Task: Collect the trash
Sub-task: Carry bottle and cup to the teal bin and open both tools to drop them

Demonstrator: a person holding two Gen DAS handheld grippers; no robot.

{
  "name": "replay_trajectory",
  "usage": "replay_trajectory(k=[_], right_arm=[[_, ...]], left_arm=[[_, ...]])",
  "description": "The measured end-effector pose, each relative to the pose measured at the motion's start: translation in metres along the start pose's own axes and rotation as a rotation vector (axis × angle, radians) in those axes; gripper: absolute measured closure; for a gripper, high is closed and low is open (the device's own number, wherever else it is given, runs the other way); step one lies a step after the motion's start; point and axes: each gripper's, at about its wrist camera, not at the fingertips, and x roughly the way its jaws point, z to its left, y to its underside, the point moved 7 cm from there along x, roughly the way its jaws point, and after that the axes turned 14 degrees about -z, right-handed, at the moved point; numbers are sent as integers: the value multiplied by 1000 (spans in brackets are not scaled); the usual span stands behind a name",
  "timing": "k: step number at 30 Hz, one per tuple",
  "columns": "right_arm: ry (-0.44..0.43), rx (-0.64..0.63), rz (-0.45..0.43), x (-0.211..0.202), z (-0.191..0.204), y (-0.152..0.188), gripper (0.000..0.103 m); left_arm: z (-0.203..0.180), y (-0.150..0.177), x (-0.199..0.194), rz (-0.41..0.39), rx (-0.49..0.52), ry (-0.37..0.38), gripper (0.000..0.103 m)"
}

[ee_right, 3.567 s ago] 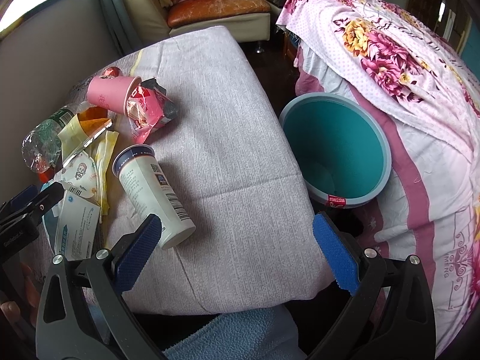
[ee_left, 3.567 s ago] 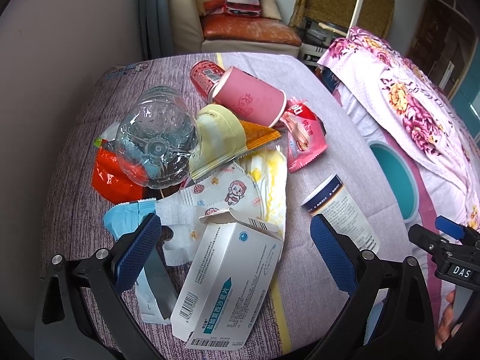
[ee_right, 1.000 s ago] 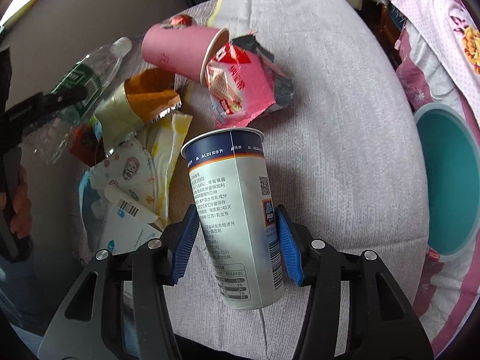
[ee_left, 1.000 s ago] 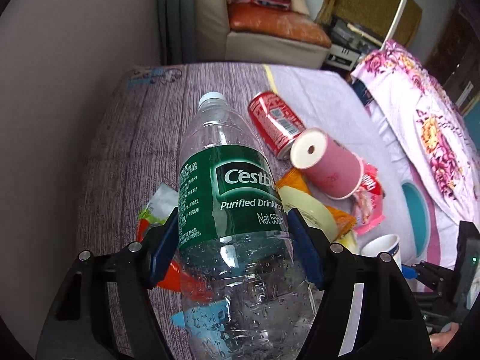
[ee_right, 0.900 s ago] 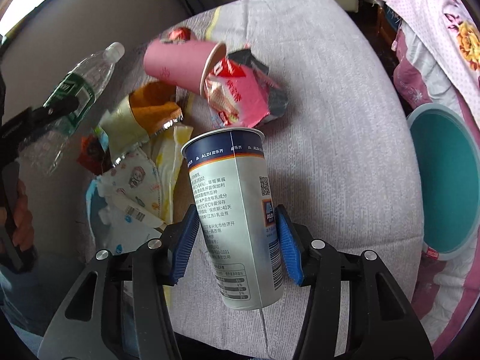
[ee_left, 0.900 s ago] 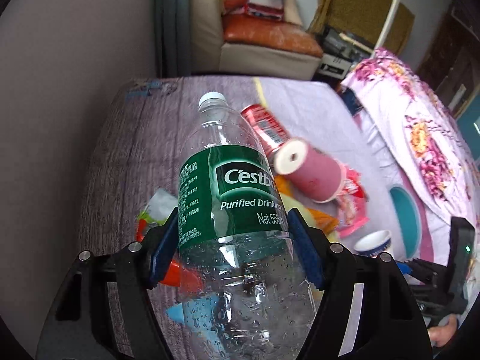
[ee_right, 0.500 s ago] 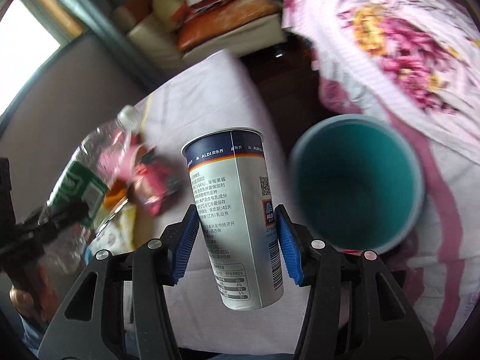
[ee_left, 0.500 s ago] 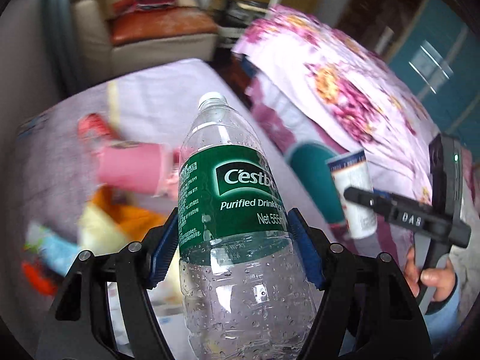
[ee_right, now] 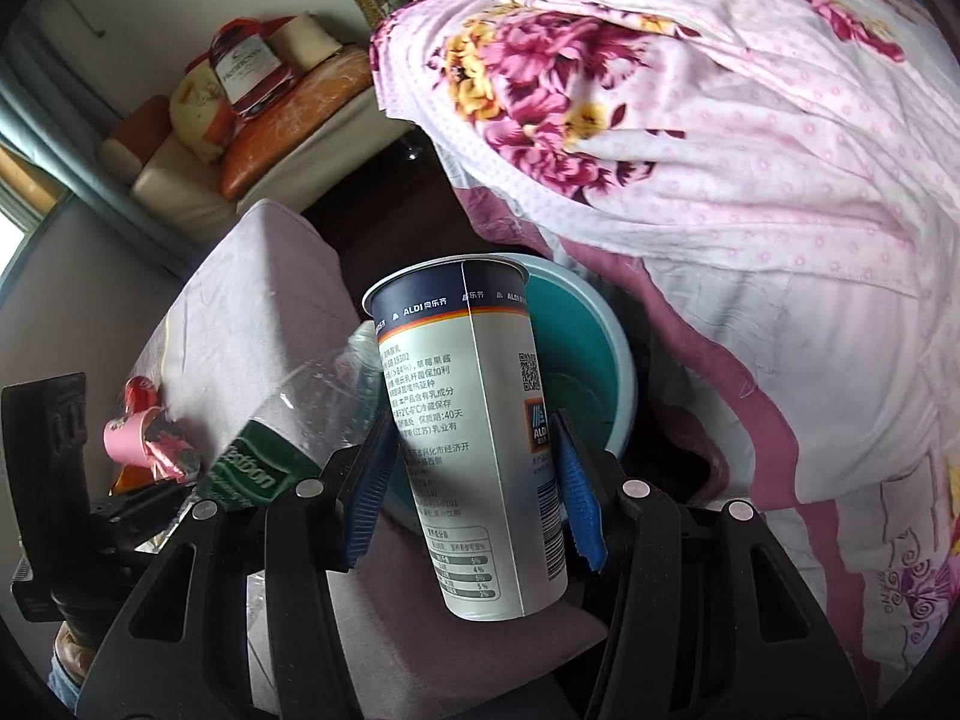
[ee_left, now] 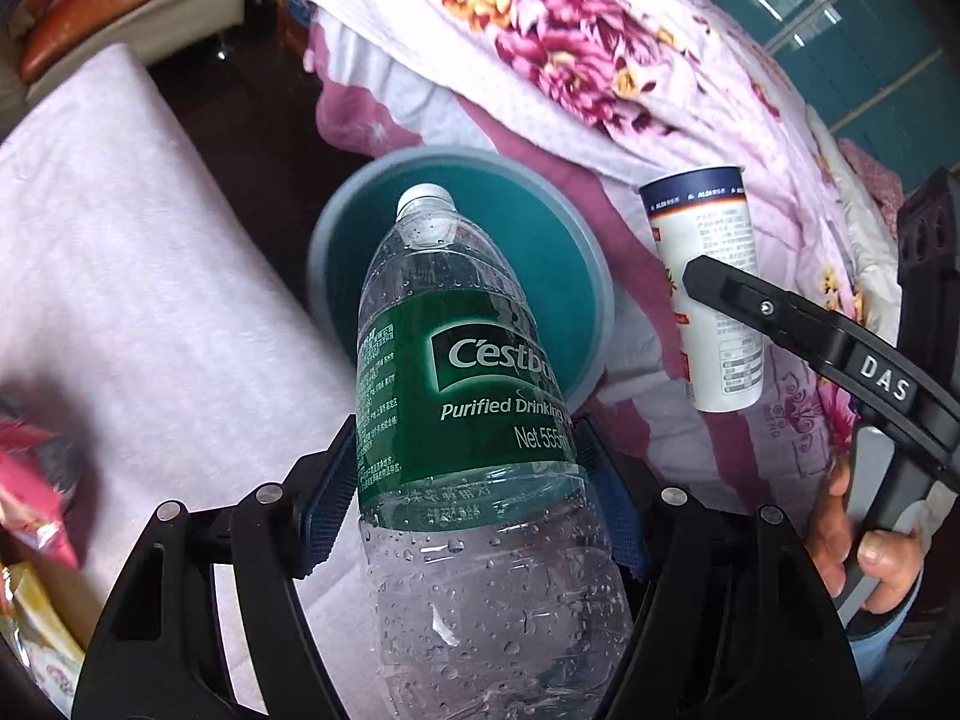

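At the far left edge of the left wrist view, snack wrappers [ee_left: 36,498] lie on the lilac-covered table [ee_left: 138,276], trash not yet collected. At centre, the left gripper [ee_left: 465,507] is clamped on a clear water bottle [ee_left: 474,420] with a green label, its blue pads pressed against the label's lower edge, the white cap aimed at the teal bin [ee_left: 540,252] that stands on the floor between the table and a bed draped in a floral quilt [ee_left: 600,48]. To the right, the right gripper [ee_right: 474,492] is closed around a white-and-navy paper cup [ee_right: 474,438], carried open end forward beside the bin's rim; a hand [ee_left: 864,546] grips its handle. The judgement here is that both items are close to the bin's mouth but not clearly over it: the bottle looks nearest to lined up, the cup appears to sit off to the bin's right side. A clean drop would call for bringing each item squarely above the opening before the jaws part, and letting them go one after the other so the long bottle does not knock the cup off the rim.
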Motion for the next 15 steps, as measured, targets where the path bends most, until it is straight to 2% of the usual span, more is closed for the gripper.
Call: replay_trajectory(k=[6,7,9,11,15], right_arm=[[10,36,19,11,-16,0,54],[11,40,23,12,-18,0,54],[14,41,29,15,-20,2,54],[15,44,38,18,-21,3,54],[14,49,48,23,-22,4,54]], left_arm=[[0,-8,30,64,-39,-7,29],[0,-10,32,62,-44,-14,28],[2,-13,32,52,-52,-13,16],[2,-17,32,37,-56,-14,12],[2,-20,29,21,-48,-22,12]])
